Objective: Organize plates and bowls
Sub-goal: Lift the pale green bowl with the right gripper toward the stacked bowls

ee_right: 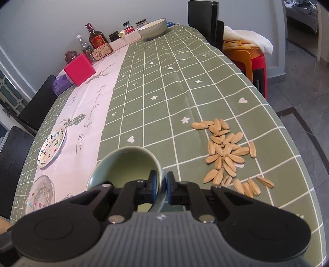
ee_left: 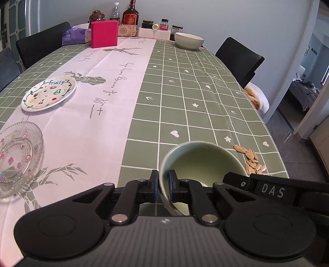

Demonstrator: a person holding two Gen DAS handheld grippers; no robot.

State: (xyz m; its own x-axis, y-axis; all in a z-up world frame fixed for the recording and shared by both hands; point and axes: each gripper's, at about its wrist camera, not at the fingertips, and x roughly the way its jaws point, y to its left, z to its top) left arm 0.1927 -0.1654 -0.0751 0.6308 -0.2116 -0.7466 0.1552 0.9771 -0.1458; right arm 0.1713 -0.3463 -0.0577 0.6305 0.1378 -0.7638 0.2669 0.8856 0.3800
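This is a home dining room. A long table (ee_left: 185, 92) wears a green checked cloth with a printed white runner (ee_left: 107, 82), black chairs (ee_left: 240, 59) stand around it, and bottles (ee_left: 130, 15), jars (ee_left: 164, 24) and a tissue pack (ee_left: 74, 36) line the far end. A doorway opens onto a bedroom (ee_left: 306, 90).

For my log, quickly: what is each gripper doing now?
Left gripper: closed on rim of pale green ceramic bowl.
Right gripper: closed on the same bowl's opposite rim.
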